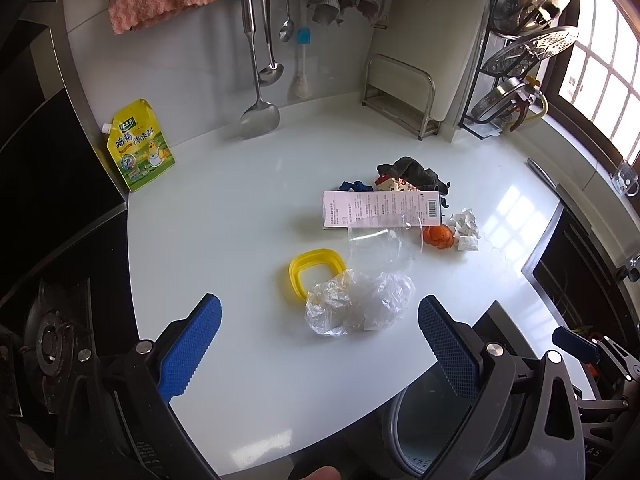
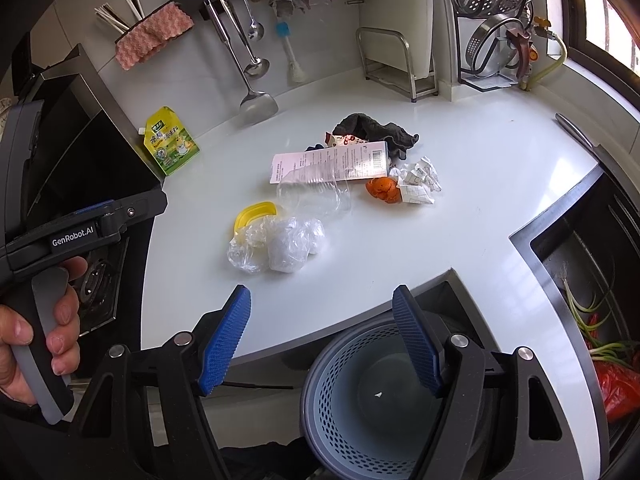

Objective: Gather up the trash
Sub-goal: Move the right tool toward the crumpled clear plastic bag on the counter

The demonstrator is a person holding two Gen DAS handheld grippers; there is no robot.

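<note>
Trash lies on the white counter (image 1: 224, 240): a crumpled clear plastic bag (image 1: 356, 304) (image 2: 280, 244) over a yellow ring-shaped lid (image 1: 308, 268) (image 2: 252, 212), a clear plastic cup (image 1: 380, 240) (image 2: 316, 196), a pink printed card (image 1: 384, 208) (image 2: 332, 160), orange peel (image 1: 438, 236) (image 2: 384, 190), crumpled white paper (image 1: 466, 228) (image 2: 420, 180) and a dark cloth (image 1: 416, 170) (image 2: 376, 130). My left gripper (image 1: 320, 320) is open just before the plastic bag. My right gripper (image 2: 322, 316) is open, above the counter's front edge and a grey perforated bin (image 2: 360, 408) (image 1: 420, 440).
A yellow-green seasoning pouch (image 1: 140, 148) (image 2: 172, 142) leans at the back left. Utensils (image 1: 260, 60) hang on the wall. A metal rack (image 1: 400, 96) and steamer stand (image 1: 528, 52) are at the back right. A stove (image 1: 48, 340) lies left, a sink (image 2: 592, 264) right.
</note>
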